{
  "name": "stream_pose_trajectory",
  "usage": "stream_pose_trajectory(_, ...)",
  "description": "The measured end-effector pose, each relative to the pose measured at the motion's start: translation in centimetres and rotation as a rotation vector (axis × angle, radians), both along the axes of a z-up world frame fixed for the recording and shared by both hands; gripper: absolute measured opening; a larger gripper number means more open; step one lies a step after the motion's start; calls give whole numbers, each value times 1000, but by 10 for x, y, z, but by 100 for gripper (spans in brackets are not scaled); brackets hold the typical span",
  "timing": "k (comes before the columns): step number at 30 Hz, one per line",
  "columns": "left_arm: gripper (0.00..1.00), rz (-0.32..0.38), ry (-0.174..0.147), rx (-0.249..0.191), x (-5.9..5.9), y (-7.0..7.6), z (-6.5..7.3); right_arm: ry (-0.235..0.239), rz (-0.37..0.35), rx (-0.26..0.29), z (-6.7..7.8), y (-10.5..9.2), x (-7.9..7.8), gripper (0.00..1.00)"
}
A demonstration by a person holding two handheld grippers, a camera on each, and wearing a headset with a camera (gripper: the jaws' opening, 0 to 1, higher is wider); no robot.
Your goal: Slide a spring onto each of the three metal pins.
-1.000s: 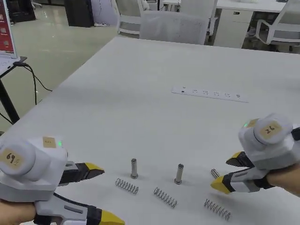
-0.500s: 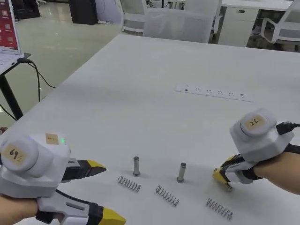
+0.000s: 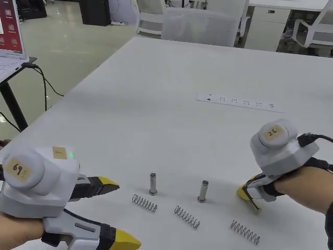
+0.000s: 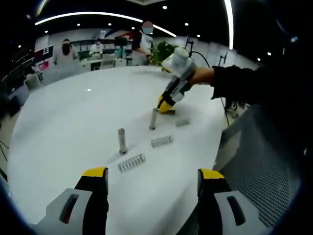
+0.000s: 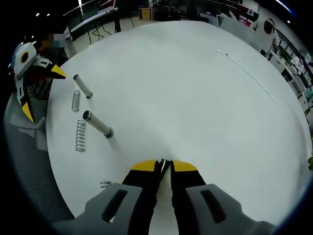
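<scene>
The right hand-held gripper (image 3: 248, 197) is down on the surface (image 3: 171, 104), its jaws pinched together on the 3rd pin (image 3: 253, 205), which leans at the yellow tips. In the right gripper view a thin sliver of metal sits between them. The forearm reaches in from the right, with the wrist angled down and inward.

The left pin (image 3: 153, 184) and middle pin (image 3: 203, 191) stand upright and bare. The left spring (image 3: 144, 203), middle spring (image 3: 186, 217) and right spring (image 3: 244, 232) each lie loose just in front of them.

I'd say the job is at its first step: securing a pin. Next, that pin needs steadying while a spring is threaded over its end.

The left hand-held gripper (image 3: 117, 212) hovers low at the near left, jaws wide apart and empty, aimed toward the left spring.
</scene>
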State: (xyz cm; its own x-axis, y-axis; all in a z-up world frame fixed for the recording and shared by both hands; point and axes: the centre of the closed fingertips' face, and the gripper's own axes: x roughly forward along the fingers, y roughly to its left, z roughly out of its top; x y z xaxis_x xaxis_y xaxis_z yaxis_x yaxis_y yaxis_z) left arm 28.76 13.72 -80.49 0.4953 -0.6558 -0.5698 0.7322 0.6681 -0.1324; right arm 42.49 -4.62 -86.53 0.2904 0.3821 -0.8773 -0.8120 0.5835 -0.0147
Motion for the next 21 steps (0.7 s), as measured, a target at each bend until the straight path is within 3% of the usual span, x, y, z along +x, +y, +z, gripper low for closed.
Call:
stream_pose_trajectory(7,70,-3,-2,2,0,0,0,-8,-4,7,3,0,-1,5)
stream_pose_trajectory(8,70,-3,-3,2,0,0,0,-30,-1,-2,5,-2,1,5)
stream_pose_trajectory(11,70,-5,-1,2,0,-1,0,-20,-12,15,14,-3,-2,5)
stream_pose_trajectory(21,70,-17,0,7,-1,-2,-1,-63,-26,60,44,-8,-16,5)
